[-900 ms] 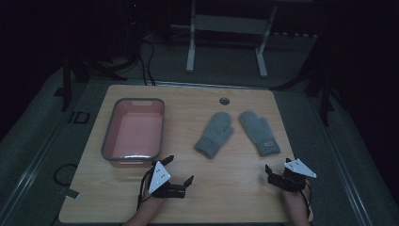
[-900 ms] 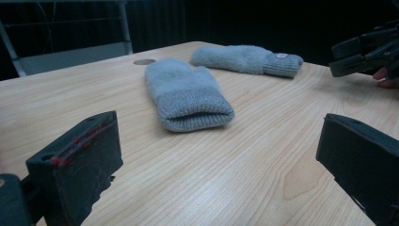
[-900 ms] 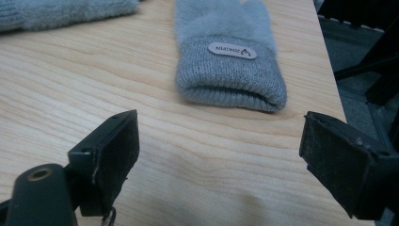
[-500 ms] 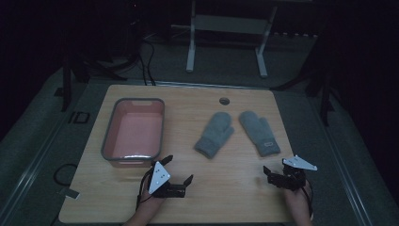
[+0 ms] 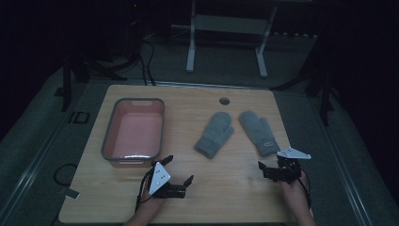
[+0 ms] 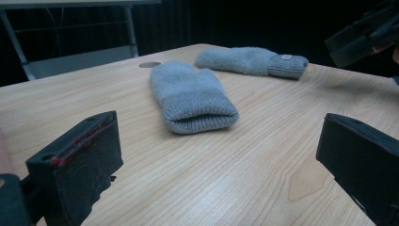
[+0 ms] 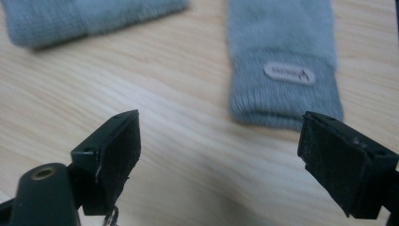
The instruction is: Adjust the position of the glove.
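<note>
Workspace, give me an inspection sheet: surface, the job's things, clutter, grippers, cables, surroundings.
Surface: wooden table, with a round hole near the far edge.
Job's things: two grey mittens lying flat, apart from each other; left mitten has its cuff toward the person, right mitten has a small label on its cuff.
Clutter: pink bin with a grey rim on the table's left side; it looks empty.
Grippers: left gripper open, holding nothing; right gripper open, holding nothing, just short of the right mitten's cuff.
Cables: black cables on the floor beyond the table.
Surroundings: dark room; white frame legs behind the table.
</note>
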Demonstrator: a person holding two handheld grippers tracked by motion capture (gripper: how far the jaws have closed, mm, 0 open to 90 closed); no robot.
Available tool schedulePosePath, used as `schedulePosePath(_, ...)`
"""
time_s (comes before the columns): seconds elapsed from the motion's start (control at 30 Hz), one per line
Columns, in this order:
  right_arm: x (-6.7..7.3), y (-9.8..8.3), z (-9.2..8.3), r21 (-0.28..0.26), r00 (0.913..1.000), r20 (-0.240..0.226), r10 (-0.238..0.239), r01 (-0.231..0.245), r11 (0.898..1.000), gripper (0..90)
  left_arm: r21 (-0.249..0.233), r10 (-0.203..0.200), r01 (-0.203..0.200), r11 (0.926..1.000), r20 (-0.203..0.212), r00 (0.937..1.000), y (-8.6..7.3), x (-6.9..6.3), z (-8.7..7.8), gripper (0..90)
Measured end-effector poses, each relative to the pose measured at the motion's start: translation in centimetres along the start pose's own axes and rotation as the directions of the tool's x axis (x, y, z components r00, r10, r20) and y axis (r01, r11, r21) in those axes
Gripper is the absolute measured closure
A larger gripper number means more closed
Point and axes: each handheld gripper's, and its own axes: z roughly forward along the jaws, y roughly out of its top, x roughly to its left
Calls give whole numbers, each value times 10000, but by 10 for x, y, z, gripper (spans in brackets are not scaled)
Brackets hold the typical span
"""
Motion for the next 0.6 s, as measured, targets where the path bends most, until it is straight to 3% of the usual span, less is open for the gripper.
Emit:
schedulePosePath(0.23, 10, 25, 6, -548, 9992, -61, -407, 403, 9977, 130, 86, -116, 116, 9999, 8, 9999, 0, 0, 0, 9)
schedulePosePath(0.4, 14, 41, 10, -938, 9997, 25, -238, 240, 9953, 130, 137, -249, 249, 9996, 2, 9997, 0, 1, 0, 9)
schedulePosePath(0.47, 14, 51, 12, -1269, 9991, -382, -167, 117, 9918, 136, 113, -174, 174, 9998, 2, 9998, 0, 0, 0, 9)
schedulePosePath(0.6, 16, 60, 16, -1305, 9984, -348, -448, 399, 9906, 156, 161, -208, 207, 9997, 32, 9998, 0, 0, -1, 9)
